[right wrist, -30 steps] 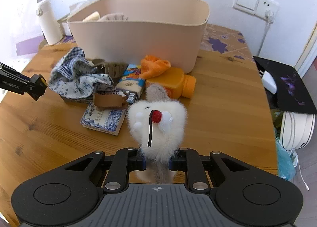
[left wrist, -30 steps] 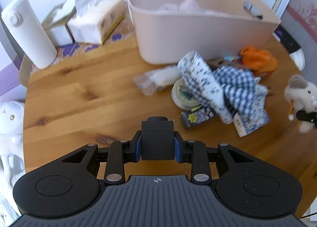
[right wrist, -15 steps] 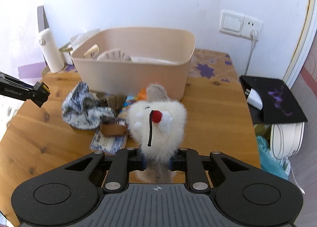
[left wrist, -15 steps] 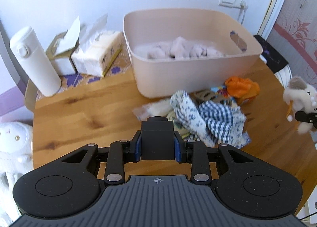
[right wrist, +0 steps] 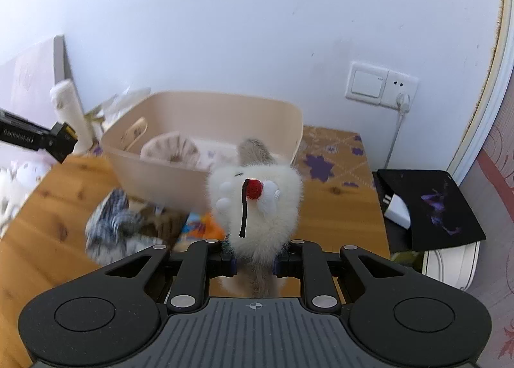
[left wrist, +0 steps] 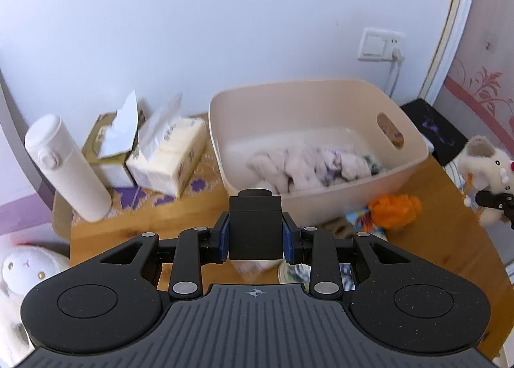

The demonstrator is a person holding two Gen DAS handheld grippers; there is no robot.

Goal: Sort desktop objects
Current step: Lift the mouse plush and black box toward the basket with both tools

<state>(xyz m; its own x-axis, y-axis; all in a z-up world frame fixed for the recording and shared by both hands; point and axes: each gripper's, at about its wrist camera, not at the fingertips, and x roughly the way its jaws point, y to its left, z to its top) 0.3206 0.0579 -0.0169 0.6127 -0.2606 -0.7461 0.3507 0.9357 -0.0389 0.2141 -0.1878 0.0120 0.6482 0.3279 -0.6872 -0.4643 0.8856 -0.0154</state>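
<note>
On the left, the left gripper (left wrist: 256,233) is clamped on a small black boxy block with a round cap on top (left wrist: 256,223), its blue pads pressed against the block's flat sides; the block looks rigid and light, so a squeeze across those parallel faces should hold it without slipping. It hangs above the wooden tabletop (left wrist: 449,239), just in front of the beige plastic storage tub with cut-out handles (left wrist: 321,91). Inside that tub lies a heap of pale, crumpled soft cloth with purple marks (left wrist: 314,162); from the right wrist view a round, ribbed beige fabric piece (right wrist: 170,151) also shows near the tub's left end. There seems to be room left for more. Loose on the table before the tub lie an orange crumpled cloth (left wrist: 393,210) and a blue-and-white checked cloth (right wrist: 112,220), not yet sorted. To the right, the right gripper (right wrist: 255,263) is closed tight around the lower body of a fluffy white plush toy with a red knitted nose (right wrist: 257,204), held up in the air near the tub. The plush is soft and light, and it squashes, so a grip low on the body, not on the fur tips, is probably safest.
</note>
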